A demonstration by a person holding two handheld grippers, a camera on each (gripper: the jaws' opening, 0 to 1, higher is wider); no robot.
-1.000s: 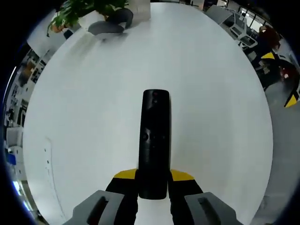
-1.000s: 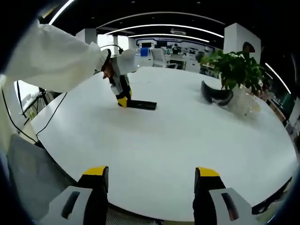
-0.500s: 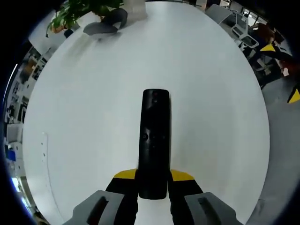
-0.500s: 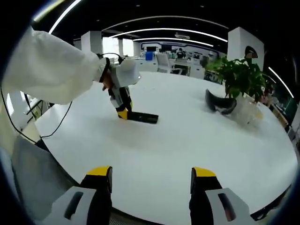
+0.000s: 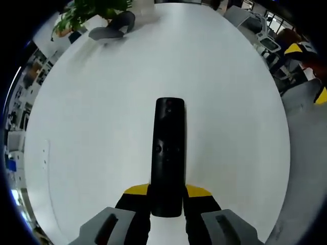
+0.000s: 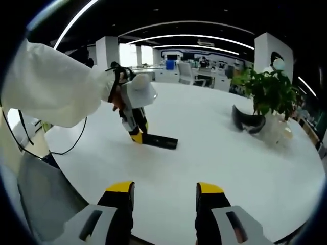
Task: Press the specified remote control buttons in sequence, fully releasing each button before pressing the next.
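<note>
Now | left claw (image 5: 166, 196) pinches long black plastic remote (image 5: 168, 153) flat on round white worktop (image 5: 92, 127) | right claw (image 6: 163, 190) spread, empty, well apart | no button pressed yet

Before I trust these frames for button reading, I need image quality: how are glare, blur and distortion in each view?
Left gripper view: the remote is sharp but dark, buttons barely readable; the white table looks washed out and bulges with fisheye. Right gripper view: ceiling light strips bend into arcs, the remote is small and featureless, the sleeve near the edge is stretched.
</note>
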